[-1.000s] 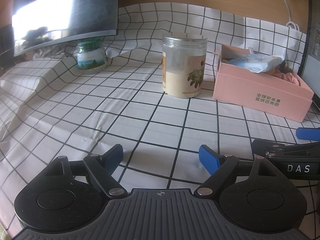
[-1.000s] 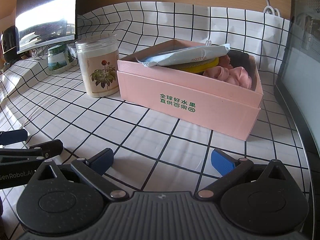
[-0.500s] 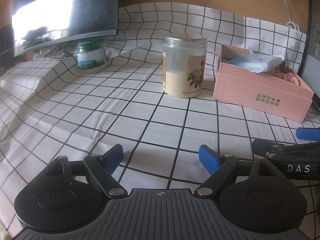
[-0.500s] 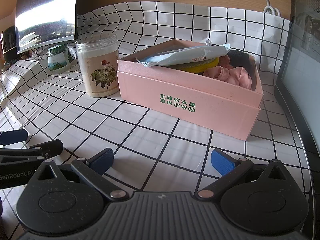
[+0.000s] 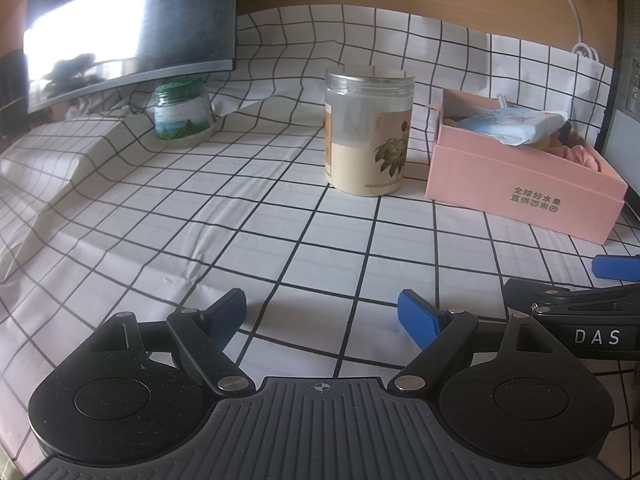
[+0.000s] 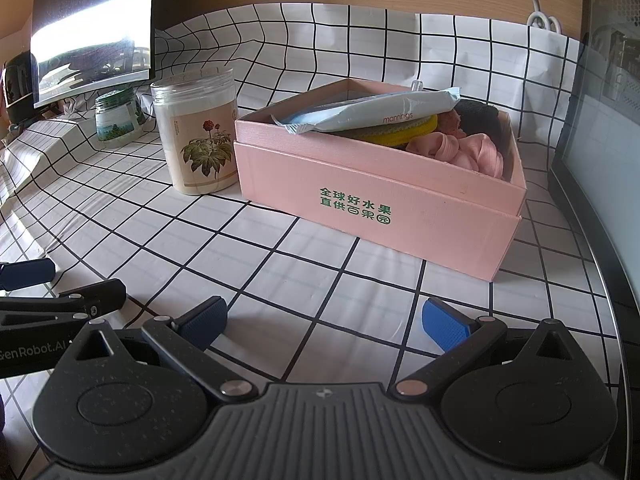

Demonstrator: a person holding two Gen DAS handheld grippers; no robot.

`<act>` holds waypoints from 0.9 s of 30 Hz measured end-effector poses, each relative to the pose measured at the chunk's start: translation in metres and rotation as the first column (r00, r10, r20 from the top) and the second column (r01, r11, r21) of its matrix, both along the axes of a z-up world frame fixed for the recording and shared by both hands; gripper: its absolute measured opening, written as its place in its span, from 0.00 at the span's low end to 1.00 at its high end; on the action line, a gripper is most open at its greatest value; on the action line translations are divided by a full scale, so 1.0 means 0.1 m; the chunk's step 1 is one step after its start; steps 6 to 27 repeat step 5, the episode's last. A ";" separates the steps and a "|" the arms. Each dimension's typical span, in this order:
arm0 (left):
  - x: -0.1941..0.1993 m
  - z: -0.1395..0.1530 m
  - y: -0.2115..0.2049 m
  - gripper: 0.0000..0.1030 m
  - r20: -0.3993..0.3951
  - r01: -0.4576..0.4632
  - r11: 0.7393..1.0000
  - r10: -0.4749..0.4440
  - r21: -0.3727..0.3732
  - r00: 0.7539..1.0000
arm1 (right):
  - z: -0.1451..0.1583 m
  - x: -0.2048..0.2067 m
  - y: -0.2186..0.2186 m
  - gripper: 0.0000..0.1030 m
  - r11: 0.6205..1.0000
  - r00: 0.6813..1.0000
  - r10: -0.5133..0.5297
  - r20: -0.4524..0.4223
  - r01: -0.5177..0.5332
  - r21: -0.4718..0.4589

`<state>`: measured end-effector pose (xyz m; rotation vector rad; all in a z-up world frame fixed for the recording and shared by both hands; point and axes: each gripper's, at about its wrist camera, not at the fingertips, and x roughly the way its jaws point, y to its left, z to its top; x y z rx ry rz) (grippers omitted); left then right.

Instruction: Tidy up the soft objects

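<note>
A pink box [image 6: 380, 204] stands on the checked cloth and holds soft things: a white and blue packet [image 6: 372, 114] on top, a yellow sponge [image 6: 412, 134], pink cloth [image 6: 460, 150] and a dark item [image 6: 478, 114]. The box also shows in the left wrist view [image 5: 524, 196] at the right. My left gripper [image 5: 322, 316] is open and empty, low over the cloth. My right gripper [image 6: 324, 320] is open and empty in front of the box. Each gripper shows at the edge of the other's view.
A tall clear jar of cream powder [image 5: 368, 132] stands left of the box. A small green-lidded jar [image 5: 182, 116] sits further left under a monitor [image 5: 128, 28]. A dark screen edge [image 6: 592, 160] borders the right side. The checked cloth [image 5: 200, 220] covers the table.
</note>
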<state>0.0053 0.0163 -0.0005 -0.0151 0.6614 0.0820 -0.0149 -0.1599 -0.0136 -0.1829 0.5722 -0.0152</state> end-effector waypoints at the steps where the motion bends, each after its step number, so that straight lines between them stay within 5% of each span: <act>1: 0.00 0.00 0.00 0.86 0.000 0.000 1.000 0.000 0.000 1.000 | 0.00 0.00 0.00 1.00 1.000 1.000 0.000 0.000 0.000 0.000; 27: 0.00 0.00 -0.01 0.86 0.000 -0.002 1.000 0.002 0.000 1.000 | 0.00 0.00 0.00 1.00 1.000 1.000 0.000 0.000 0.000 0.001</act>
